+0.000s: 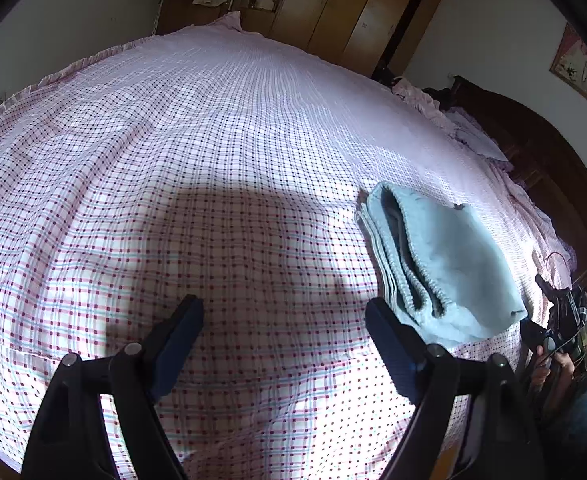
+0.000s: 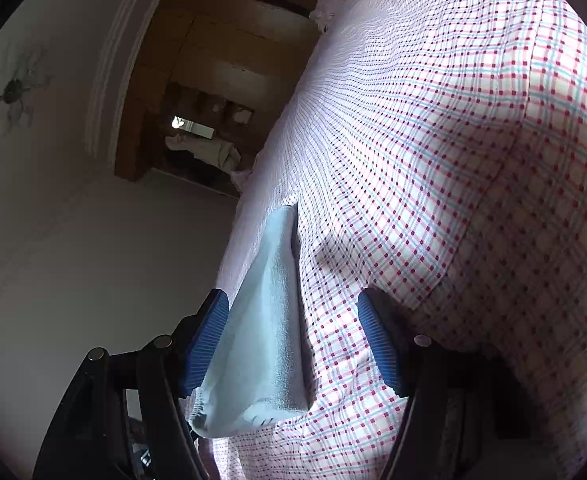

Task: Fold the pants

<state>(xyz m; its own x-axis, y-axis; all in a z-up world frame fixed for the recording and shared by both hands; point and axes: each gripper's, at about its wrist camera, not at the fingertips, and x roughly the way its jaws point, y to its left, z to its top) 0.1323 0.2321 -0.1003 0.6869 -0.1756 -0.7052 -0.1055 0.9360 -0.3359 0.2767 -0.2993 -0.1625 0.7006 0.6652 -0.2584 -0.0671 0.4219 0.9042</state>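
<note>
The light blue pants (image 1: 445,264) lie folded into a compact bundle on the checked bedsheet (image 1: 213,140), at the right of the left wrist view. My left gripper (image 1: 285,340) is open and empty, hovering over bare sheet just left of the bundle. My right gripper (image 2: 293,340) is open, tilted sideways, with the folded pants (image 2: 261,328) lying between its blue fingers; neither pad clamps the cloth. The right gripper also shows in the left wrist view (image 1: 561,320), at the bed's right edge.
A wooden wardrobe (image 1: 333,12) stands beyond the far side of the bed. A dark wooden headboard (image 1: 533,152) and rumpled pink bedding (image 1: 453,116) lie at the right. A white wall (image 2: 73,260) is to the left in the right wrist view.
</note>
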